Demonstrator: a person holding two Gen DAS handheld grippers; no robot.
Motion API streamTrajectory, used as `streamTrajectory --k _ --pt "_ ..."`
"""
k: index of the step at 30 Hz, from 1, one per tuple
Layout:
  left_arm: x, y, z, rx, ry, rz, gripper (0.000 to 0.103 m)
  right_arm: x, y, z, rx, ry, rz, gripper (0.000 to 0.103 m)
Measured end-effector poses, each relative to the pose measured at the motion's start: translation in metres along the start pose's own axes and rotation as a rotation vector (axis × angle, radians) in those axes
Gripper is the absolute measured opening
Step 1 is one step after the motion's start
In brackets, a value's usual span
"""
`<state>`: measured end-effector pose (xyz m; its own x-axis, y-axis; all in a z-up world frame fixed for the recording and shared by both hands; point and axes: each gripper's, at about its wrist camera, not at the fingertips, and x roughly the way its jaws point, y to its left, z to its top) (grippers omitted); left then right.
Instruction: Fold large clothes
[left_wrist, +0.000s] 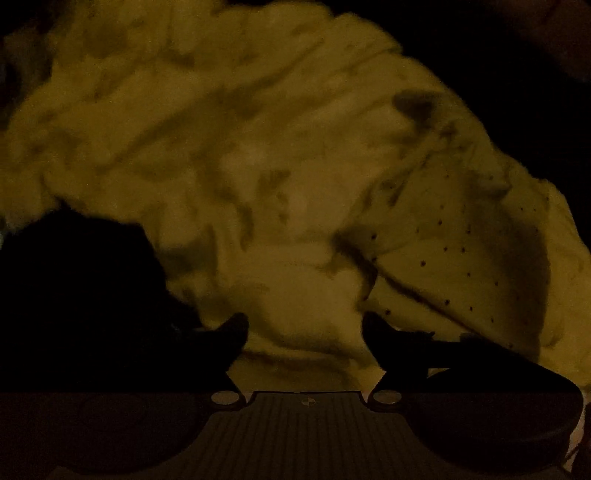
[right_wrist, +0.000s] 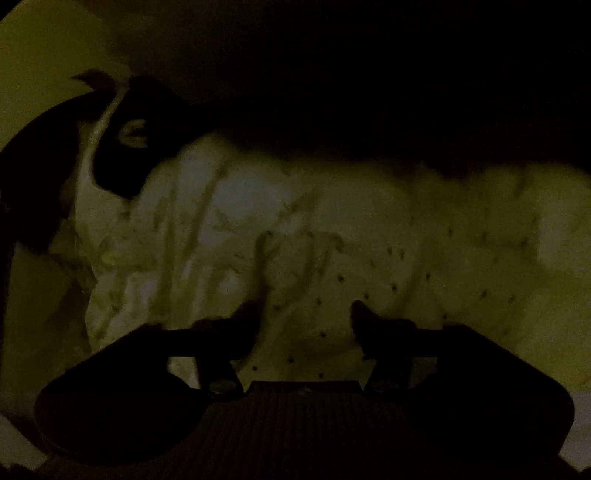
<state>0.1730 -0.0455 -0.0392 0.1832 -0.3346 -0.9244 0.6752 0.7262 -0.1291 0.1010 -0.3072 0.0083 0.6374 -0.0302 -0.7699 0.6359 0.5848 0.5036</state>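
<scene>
The light is very dim and both views are grainy, so I read shapes more than detail.

Nearest my left camera, my left gripper (left_wrist: 306, 334) points down with its jaws spread wide and nothing between them; it hangs over cloth without pinching any. Just beyond its fingertips lies the garment (left_wrist: 258, 177), a large pale piece heaped in rumpled ridges, not yet flat. A panel sprinkled with small dark dots (left_wrist: 454, 251) sits to the right of that gripper, which I judge to be a lining or an inner face turned outward.

Nearest my right camera, my right gripper (right_wrist: 301, 317) is also parted and empty, poised above the dotted panel (right_wrist: 369, 288). I judge both are released so I can look for an edge or corner to take.

Farther off in the right view, a dark shape with a pale mark (right_wrist: 131, 136) rests at the garment's upper left; I cannot tell what it is. Beyond the cloth everything falls to black. The creases hide any hem, which stands in the way of a clean grasp.
</scene>
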Motion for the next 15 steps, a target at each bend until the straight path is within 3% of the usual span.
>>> streamTrajectory --k 2,7,10,15 --pt "-0.013 -0.016 0.008 0.13 0.011 0.006 0.103 -0.016 0.008 -0.005 -0.086 -0.02 -0.04 0.095" --pt "-0.027 -0.077 0.023 0.461 0.075 0.056 0.103 -0.043 0.016 -0.03 -0.276 0.073 -0.296 0.098" --pt "-0.018 -0.093 0.037 0.49 0.118 0.103 0.103 -0.044 0.012 -0.05 -0.28 0.119 -0.367 0.099" --pt "-0.011 -0.097 0.048 0.462 0.191 0.076 0.103 -0.043 0.011 -0.073 -0.239 0.12 -0.404 0.099"
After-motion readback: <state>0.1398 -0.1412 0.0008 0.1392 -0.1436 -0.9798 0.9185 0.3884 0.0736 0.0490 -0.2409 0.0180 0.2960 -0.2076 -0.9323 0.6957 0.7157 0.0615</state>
